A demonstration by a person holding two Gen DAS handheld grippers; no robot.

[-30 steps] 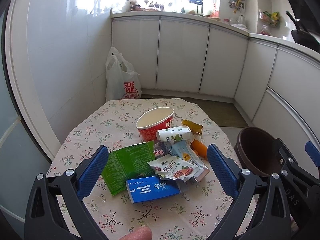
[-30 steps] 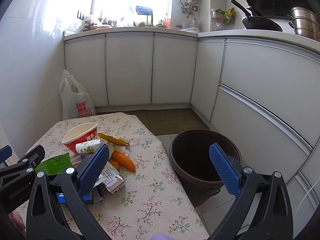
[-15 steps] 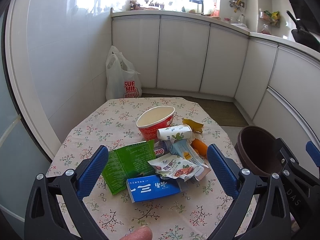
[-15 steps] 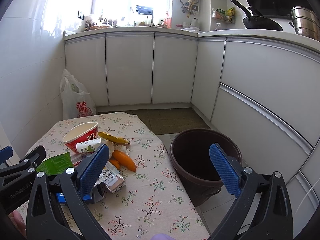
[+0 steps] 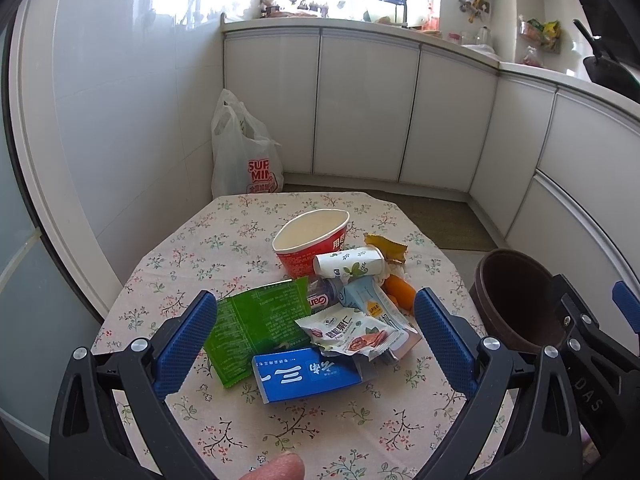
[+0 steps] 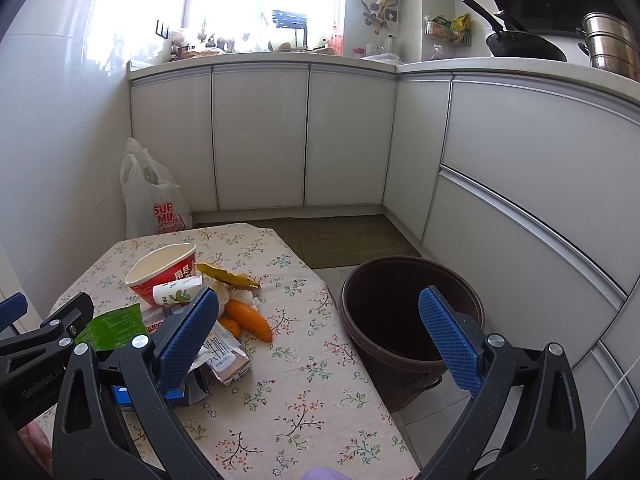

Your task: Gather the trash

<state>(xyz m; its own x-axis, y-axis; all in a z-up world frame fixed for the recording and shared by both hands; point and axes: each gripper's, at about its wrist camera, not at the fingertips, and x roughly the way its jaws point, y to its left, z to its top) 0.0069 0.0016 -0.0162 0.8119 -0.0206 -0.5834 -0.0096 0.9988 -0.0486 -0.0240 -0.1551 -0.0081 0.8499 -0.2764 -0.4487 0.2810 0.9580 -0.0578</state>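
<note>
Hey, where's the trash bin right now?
The brown bin stands on the floor just off the table's right edge, below the white cabinets; the right wrist view shows it between the open right gripper's fingers.

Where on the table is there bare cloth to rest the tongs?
Bare floral tablecloth lies between the trash pile and the brown plastic bin, and behind the red paper cup. The middle, around the blue carton, is crowded.

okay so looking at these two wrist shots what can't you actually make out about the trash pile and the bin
- Bin floor: both views, dark and hidden by its own wall; contents unknown.
- Bottle: left wrist view, buried under the green packet and white snack wrapper; label cut short.
- Blue box: right wrist view, mostly behind the right tool.
- Pale lumps by the carrot: too small to identify.
</note>
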